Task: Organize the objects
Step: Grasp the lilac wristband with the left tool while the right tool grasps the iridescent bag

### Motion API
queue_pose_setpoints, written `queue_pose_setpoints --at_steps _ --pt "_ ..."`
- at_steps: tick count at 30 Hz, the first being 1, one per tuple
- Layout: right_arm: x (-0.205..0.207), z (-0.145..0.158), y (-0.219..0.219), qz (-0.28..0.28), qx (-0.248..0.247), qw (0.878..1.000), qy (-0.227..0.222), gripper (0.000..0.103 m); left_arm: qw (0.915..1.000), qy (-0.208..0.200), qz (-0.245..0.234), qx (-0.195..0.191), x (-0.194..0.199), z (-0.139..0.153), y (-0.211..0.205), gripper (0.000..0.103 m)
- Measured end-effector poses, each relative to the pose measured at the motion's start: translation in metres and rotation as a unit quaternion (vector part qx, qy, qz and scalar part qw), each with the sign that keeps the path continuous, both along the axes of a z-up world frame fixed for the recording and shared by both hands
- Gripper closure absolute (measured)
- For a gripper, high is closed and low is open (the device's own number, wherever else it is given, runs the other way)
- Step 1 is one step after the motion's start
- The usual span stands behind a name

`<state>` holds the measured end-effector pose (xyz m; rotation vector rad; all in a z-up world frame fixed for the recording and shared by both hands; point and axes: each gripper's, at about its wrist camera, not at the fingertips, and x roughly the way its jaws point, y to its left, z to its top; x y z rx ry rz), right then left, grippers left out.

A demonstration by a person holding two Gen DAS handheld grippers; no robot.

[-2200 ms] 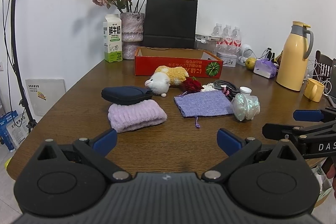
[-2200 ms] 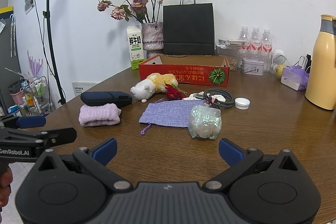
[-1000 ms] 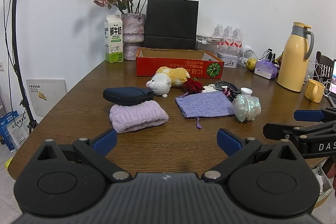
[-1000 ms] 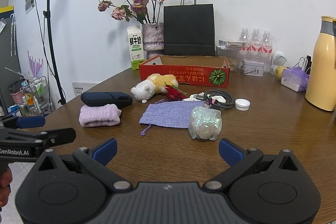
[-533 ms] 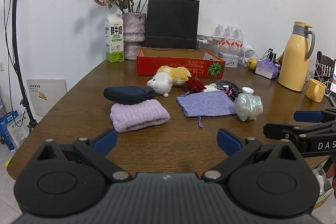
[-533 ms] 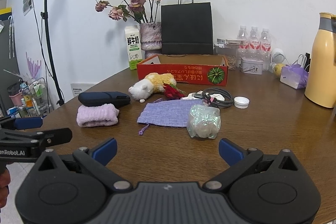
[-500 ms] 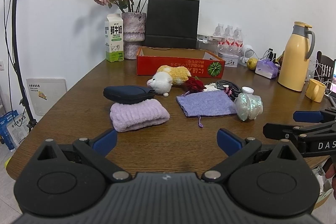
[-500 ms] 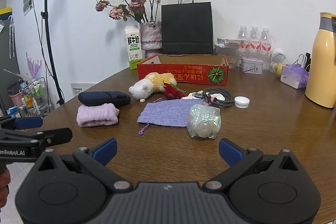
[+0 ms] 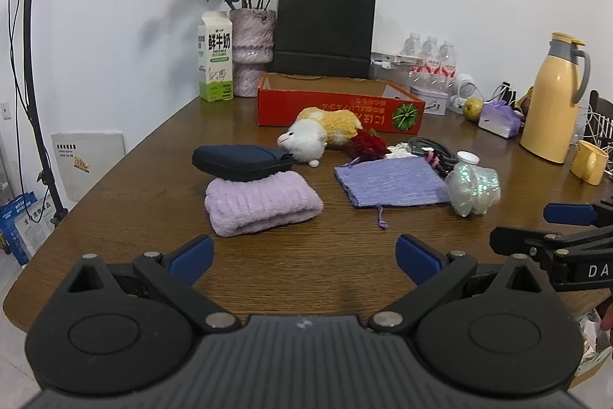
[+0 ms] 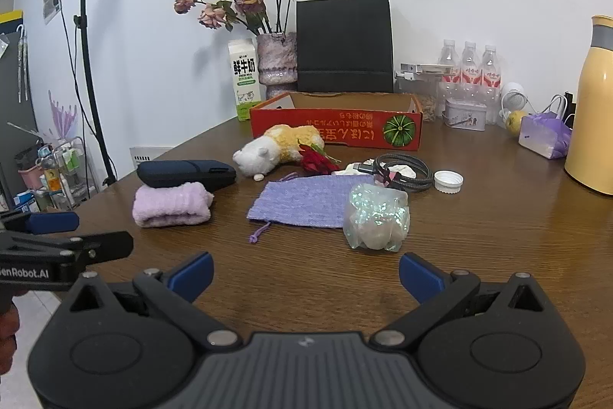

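On the brown table (image 9: 291, 255) lie a folded lilac towel (image 9: 260, 204), a dark blue case (image 9: 239, 161) resting on its far edge, a white and yellow plush toy (image 9: 320, 133), a red flower (image 9: 367, 145), a purple drawstring pouch (image 9: 390, 181), a black cable coil (image 9: 433, 146), a white cap (image 9: 467, 158) and an iridescent crumpled bottle (image 9: 473, 188). An open red cardboard box (image 9: 341, 102) stands behind them. My left gripper (image 9: 302, 257) is open and empty, near the towel. My right gripper (image 10: 304, 273) is open and empty, in front of the iridescent bottle (image 10: 377, 217).
A milk carton (image 9: 214, 58), a vase of dried roses (image 9: 251, 52) and a black paper bag (image 9: 325, 25) stand at the back. Water bottles (image 9: 431, 62), a tin, a yellow thermos (image 9: 555, 102) and a yellow mug (image 9: 590, 161) are at the right. A light stand (image 10: 86, 64) is left.
Both grippers have edged slightly forward and left toward the objects; the scene has shifted a little right in the left view. Nothing was grasped or moved.
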<state>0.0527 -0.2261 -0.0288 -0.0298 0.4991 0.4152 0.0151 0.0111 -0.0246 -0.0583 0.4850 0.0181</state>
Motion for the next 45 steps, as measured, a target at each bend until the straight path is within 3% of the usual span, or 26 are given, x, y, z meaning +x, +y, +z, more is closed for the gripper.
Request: queue_pose_setpoints --at_steps 24,45 --pt "0.062 -0.02 -0.004 -0.014 -0.004 1.0 0.022 0.0 0.9989 0.033 0.033 0.004 0.06 -0.017 0.008 0.0" --pt "0.12 -0.031 -0.001 -0.011 -0.021 0.998 0.05 0.0 0.9929 0.07 0.094 0.021 0.126 -0.025 0.013 0.0"
